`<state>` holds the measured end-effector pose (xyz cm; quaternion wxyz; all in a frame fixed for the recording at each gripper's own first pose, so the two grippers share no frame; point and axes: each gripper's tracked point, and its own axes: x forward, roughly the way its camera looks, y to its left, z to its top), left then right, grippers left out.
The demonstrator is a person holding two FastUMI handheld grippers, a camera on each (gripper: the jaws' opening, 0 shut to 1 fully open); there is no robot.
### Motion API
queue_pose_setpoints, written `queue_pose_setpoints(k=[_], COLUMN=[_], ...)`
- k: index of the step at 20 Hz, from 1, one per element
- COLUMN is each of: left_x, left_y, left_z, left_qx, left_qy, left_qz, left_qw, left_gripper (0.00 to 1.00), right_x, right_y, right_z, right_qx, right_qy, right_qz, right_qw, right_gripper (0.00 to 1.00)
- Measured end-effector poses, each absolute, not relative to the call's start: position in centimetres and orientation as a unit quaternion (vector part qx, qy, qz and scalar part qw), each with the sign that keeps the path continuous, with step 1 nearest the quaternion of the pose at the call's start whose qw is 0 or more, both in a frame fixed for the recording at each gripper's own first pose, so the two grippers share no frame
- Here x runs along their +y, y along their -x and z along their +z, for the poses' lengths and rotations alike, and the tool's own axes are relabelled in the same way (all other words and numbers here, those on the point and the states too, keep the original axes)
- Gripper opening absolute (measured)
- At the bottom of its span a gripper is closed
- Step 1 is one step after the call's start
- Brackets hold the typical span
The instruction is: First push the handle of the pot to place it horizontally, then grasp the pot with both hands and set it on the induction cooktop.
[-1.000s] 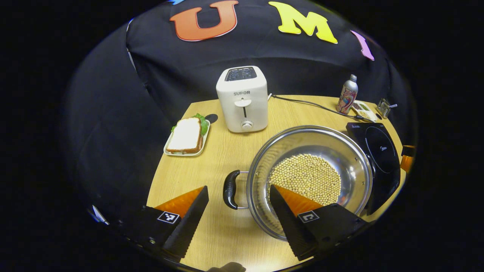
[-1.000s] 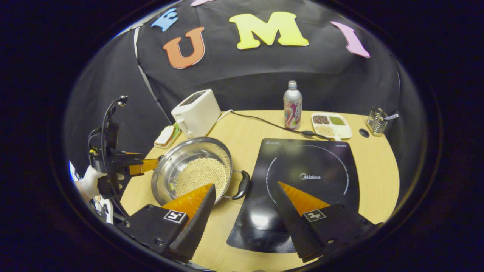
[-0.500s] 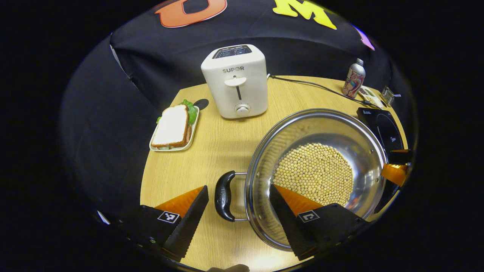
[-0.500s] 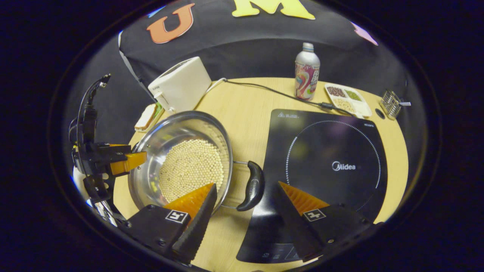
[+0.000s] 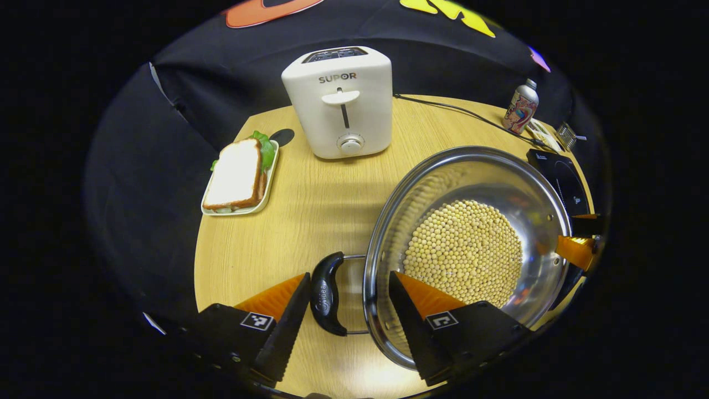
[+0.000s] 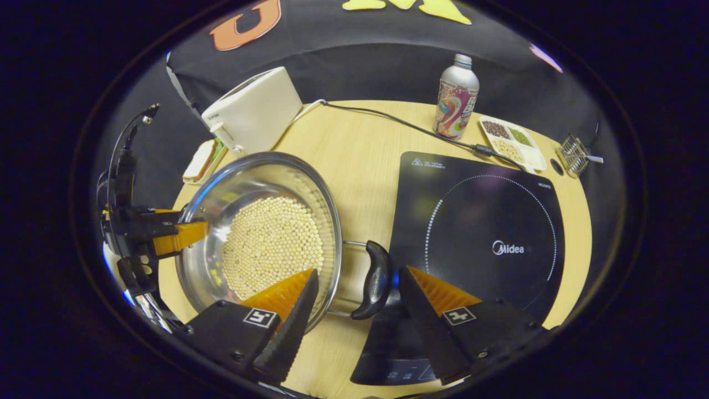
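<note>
A steel pot (image 5: 471,174) holding pale beans (image 5: 462,252) stands on the wooden table (image 5: 310,205). Its near black handle (image 5: 325,293) lies between the fingers of my left gripper (image 5: 349,277), which is open; the fingers flank the handle with gaps on both sides. In the right gripper view the pot (image 6: 243,183) sits left of the black induction cooktop (image 6: 487,221). Its other black handle (image 6: 376,280) lies between the fingers of my open right gripper (image 6: 359,271). The left gripper (image 6: 166,235) shows at the pot's far rim, and the right gripper (image 5: 576,249) shows likewise in the left gripper view.
A white toaster (image 5: 338,100) and a plate with a sandwich (image 5: 238,177) stand behind the pot on the left. A bottle (image 6: 455,97), a divided snack tray (image 6: 512,144), a wire holder (image 6: 573,155) and a power cable (image 6: 388,119) lie behind the cooktop.
Both grippers have moved forward and down toward the pot, so each handle now lies between that gripper's open fingers. The pot has stayed in place.
</note>
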<state>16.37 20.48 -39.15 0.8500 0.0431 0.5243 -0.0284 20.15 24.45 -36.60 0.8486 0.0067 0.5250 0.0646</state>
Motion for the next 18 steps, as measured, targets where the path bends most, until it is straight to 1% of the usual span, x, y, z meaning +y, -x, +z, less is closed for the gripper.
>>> queue_pose_setpoints(k=[1, 2, 3, 5, 7, 8, 9, 10, 11, 13, 14, 15, 16, 17, 18], left_x=[20.4, 20.1, 20.1, 20.1, 19.9, 19.8, 19.9, 19.9, 19.8, 19.7, 19.6, 19.5, 19.4, 19.4, 19.6], left_y=[-16.3, -16.2, -16.3, -16.5, -16.1, -15.8, -15.8, -15.7, -15.5, -15.3, -15.3, -15.2, -14.9, -14.9, -15.1], left_z=[-39.4, -39.7, -39.9, -40.1, -40.2, -40.4, -40.1, -40.2, -40.4, -40.6, -40.7, -40.5, -40.3, -39.9, -39.4], left_qx=[0.528, 0.536, 0.541, 0.548, 0.562, 0.569, 0.572, 0.574, 0.58, 0.588, 0.588, 0.59, 0.592, 0.592, 0.589], left_qy=[-0.043, -0.042, -0.041, -0.036, -0.016, -0.003, 0.002, 0.006, 0.011, 0.019, 0.022, 0.026, 0.029, 0.031, 0.025], left_qz=[-0.03, -0.034, -0.034, -0.034, -0.039, -0.034, -0.034, -0.032, -0.028, -0.028, -0.031, -0.029, -0.029, -0.032, -0.035], left_qw=[0.848, 0.843, 0.839, 0.835, 0.826, 0.822, 0.82, 0.818, 0.814, 0.808, 0.808, 0.807, 0.805, 0.805, 0.807], left_gripper=[0.82, 0.81, 0.8, 0.79, 0.78, 0.77, 0.75, 0.75, 0.74, 0.74, 0.81, 0.74, 0.67, 0.66, 0.64], right_x=[24.4, 24.2, 24.1, 24.1, 24.1, 24.2, 24.3, 24.4, 24.4, 24.4, 24.4, 24.3, 24.2, 24.1, 23.9], right_y=[-20.2, -20.5, -20.7, -20.9, -21.2, -21.3, -21.3, -21.4, -21.5, -21.6, -21.6, -21.7, -21.5, -21.0, -20.8], right_z=[-36.6, -36.7, -36.7, -36.8, -36.8, -36.8, -36.7, -36.7, -36.6, -36.6, -36.5, -36.5, -36.3, -36.3, -36.2], right_qx=[0.532, 0.539, 0.543, 0.551, 0.557, 0.561, 0.562, 0.564, 0.563, 0.562, 0.561, 0.56, 0.56, 0.566, 0.565], right_qy=[-0.003, 0.0, 0.002, 0.004, 0.012, 0.015, 0.015, 0.015, 0.013, 0.004, 0.001, -0.002, -0.008, -0.012, -0.022], right_qz=[0.054, 0.044, 0.035, 0.02, 0.007, 0.003, 0.002, 0.006, 0.011, 0.017, 0.023, 0.03, 0.035, 0.037, 0.038], right_qw=[0.845, 0.841, 0.839, 0.834, 0.83, 0.828, 0.827, 0.826, 0.826, 0.827, 0.827, 0.828, 0.828, 0.823, 0.824], right_gripper=[0.87, 0.9, 0.88, 0.79, 0.77, 0.7, 0.67, 0.67, 0.64, 0.61, 0.61, 0.58, 0.58, 0.57, 0.53])
